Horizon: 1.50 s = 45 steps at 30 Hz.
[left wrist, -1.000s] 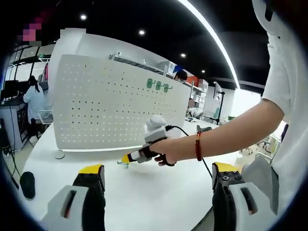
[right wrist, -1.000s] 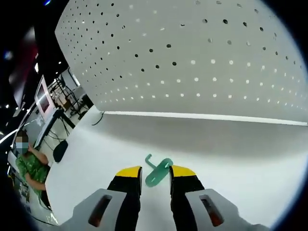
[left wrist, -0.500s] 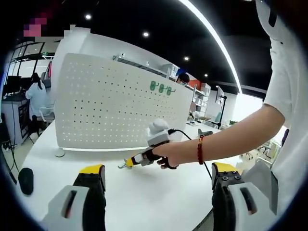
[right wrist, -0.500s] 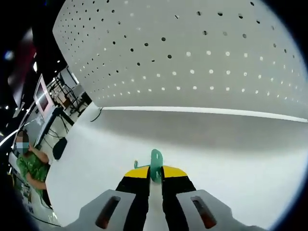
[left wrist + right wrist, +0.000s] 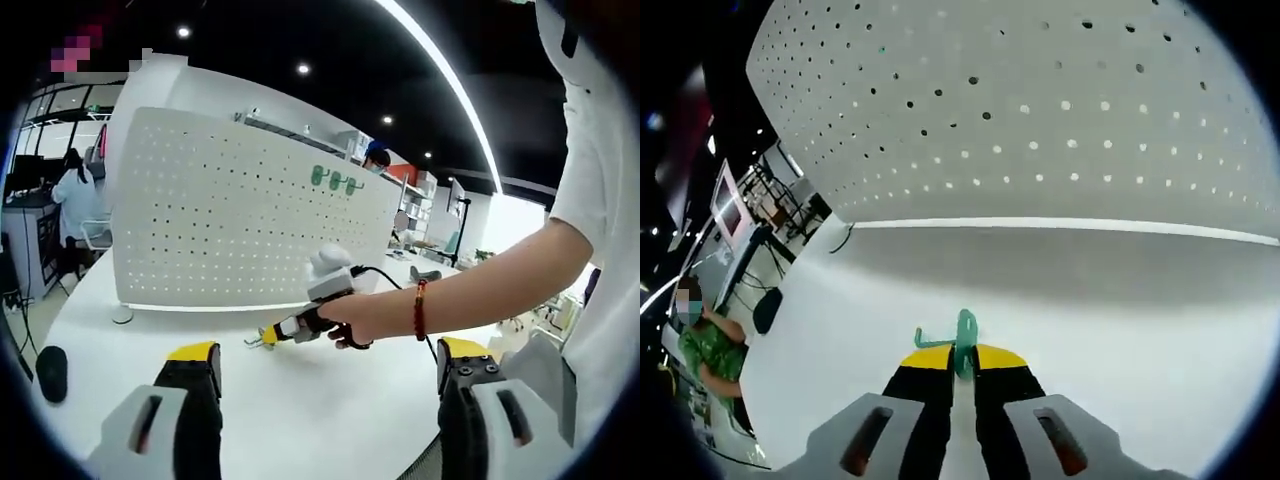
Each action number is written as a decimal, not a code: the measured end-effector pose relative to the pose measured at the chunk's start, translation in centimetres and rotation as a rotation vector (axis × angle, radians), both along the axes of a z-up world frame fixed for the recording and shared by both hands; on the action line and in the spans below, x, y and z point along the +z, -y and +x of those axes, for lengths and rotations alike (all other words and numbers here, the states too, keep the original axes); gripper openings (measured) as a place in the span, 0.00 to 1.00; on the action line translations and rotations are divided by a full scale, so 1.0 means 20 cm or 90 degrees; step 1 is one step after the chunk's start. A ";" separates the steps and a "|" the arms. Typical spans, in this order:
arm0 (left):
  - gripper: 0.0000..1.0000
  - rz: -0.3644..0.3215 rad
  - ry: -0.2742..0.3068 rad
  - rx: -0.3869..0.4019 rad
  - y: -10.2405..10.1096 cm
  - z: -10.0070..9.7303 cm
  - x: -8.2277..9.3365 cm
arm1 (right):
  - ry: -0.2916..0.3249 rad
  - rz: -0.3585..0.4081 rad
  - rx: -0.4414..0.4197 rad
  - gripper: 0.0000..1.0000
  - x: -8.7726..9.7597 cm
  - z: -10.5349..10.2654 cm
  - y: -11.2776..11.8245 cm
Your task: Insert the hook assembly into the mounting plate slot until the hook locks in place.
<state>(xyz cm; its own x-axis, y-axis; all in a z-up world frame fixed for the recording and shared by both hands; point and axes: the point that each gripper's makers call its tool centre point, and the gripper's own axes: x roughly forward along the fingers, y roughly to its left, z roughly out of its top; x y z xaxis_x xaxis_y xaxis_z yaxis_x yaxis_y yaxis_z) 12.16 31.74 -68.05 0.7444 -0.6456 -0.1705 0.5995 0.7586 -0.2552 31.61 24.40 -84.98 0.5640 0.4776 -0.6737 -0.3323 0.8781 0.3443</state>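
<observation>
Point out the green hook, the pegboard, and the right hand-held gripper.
green hook [image 5: 962, 328]: right gripper view, upper loop.
pegboard [image 5: 230, 230]: left gripper view, perforated face.
right hand-held gripper [image 5: 961, 362]: right gripper view, between yellow tips.

A white table carries an upright white pegboard on a round foot, and a black computer mouse.

Pegboard upright on the worktop, hooks mounted and held.
The pegboard stands on the worktop; three hooks hang near its top; before it, the right gripper holds a hook.
</observation>
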 end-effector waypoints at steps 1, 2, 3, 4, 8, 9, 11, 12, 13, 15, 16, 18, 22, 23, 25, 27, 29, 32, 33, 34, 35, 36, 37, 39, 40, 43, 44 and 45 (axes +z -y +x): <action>0.91 0.000 0.000 -0.001 0.00 0.00 0.00 | -0.009 -0.002 -0.005 0.04 -0.01 -0.01 0.01; 0.91 0.001 0.000 -0.002 0.00 0.00 0.00 | -0.021 -0.010 -0.009 0.03 -0.02 -0.02 0.02; 0.91 0.002 0.000 -0.002 0.01 0.00 0.00 | -0.015 -0.007 -0.005 0.02 -0.02 -0.02 0.02; 0.91 0.002 0.000 -0.002 0.01 0.00 0.00 | -0.014 -0.009 -0.008 0.02 -0.02 -0.02 0.03; 0.90 0.003 -0.001 -0.002 0.01 0.00 0.00 | -0.004 -0.013 -0.005 0.02 0.00 -0.01 0.04; 0.90 0.003 0.000 -0.002 0.01 0.00 0.00 | 0.000 -0.013 -0.004 0.02 0.01 -0.01 0.04; 0.90 0.001 0.001 -0.001 0.00 0.00 0.01 | 0.011 -0.009 -0.006 0.02 0.04 0.00 0.04; 0.91 -0.009 0.003 0.000 0.01 0.00 0.02 | 0.014 -0.006 -0.006 0.02 0.04 0.00 0.04; 0.90 -0.021 0.008 0.001 0.01 0.00 0.03 | 0.017 -0.003 -0.006 0.02 0.06 0.00 0.04; 0.89 -0.033 0.005 0.003 0.01 0.01 0.03 | 0.022 -0.003 -0.003 0.02 0.07 -0.01 0.03; 0.89 -0.031 0.006 0.002 0.01 0.01 0.04 | 0.023 -0.002 -0.002 0.02 0.07 -0.01 0.03; 0.89 -0.028 0.009 0.000 0.01 0.01 0.04 | 0.027 0.003 0.000 0.02 0.09 -0.02 0.04; 0.88 -0.029 0.012 -0.006 0.03 0.00 0.05 | 0.033 0.005 -0.002 0.02 0.11 -0.05 0.05; 0.88 -0.029 0.011 -0.006 0.03 0.00 0.05 | 0.035 0.006 -0.002 0.02 0.11 -0.05 0.05; 0.88 -0.029 0.011 -0.009 0.04 0.00 0.05 | 0.043 0.005 0.000 0.02 0.12 -0.06 0.05; 0.88 -0.022 0.009 -0.008 0.04 0.00 0.05 | 0.046 0.001 0.000 0.02 0.14 -0.07 0.07; 0.87 -0.022 0.011 -0.012 0.04 0.00 0.06 | 0.052 0.004 -0.004 0.02 0.16 -0.08 0.08; 0.86 -0.026 0.016 -0.016 0.05 -0.01 0.08 | 0.060 0.004 -0.002 0.02 0.18 -0.09 0.09; 0.87 -0.027 0.017 -0.017 0.06 -0.01 0.08 | 0.062 0.005 -0.003 0.02 0.19 -0.09 0.10; 0.87 -0.028 0.018 -0.016 0.06 0.00 0.09 | 0.063 0.006 -0.003 0.02 0.20 -0.10 0.10; 0.87 -0.028 0.018 -0.015 0.06 0.00 0.09 | 0.064 0.008 -0.005 0.02 0.21 -0.10 0.10; 0.86 -0.028 0.018 -0.016 0.07 -0.01 0.10 | 0.066 0.010 -0.005 0.02 0.22 -0.11 0.10; 0.86 -0.027 0.019 -0.017 0.07 -0.01 0.10 | 0.072 0.012 -0.002 0.02 0.23 -0.11 0.10; 0.86 -0.027 0.024 -0.019 0.08 -0.02 0.12 | 0.076 0.014 -0.005 0.02 0.26 -0.12 0.11; 0.86 -0.027 0.026 -0.020 0.08 -0.02 0.12 | 0.082 0.021 -0.006 0.02 0.28 -0.12 0.10; 0.86 -0.029 0.025 -0.021 0.09 -0.03 0.13 | 0.090 0.027 -0.009 0.02 0.32 -0.13 0.11; 0.86 -0.031 0.025 -0.024 0.10 -0.04 0.13 | 0.096 0.029 -0.009 0.02 0.33 -0.13 0.11; 0.86 -0.031 0.027 -0.025 0.10 -0.04 0.14 | 0.107 0.038 -0.012 0.02 0.36 -0.13 0.11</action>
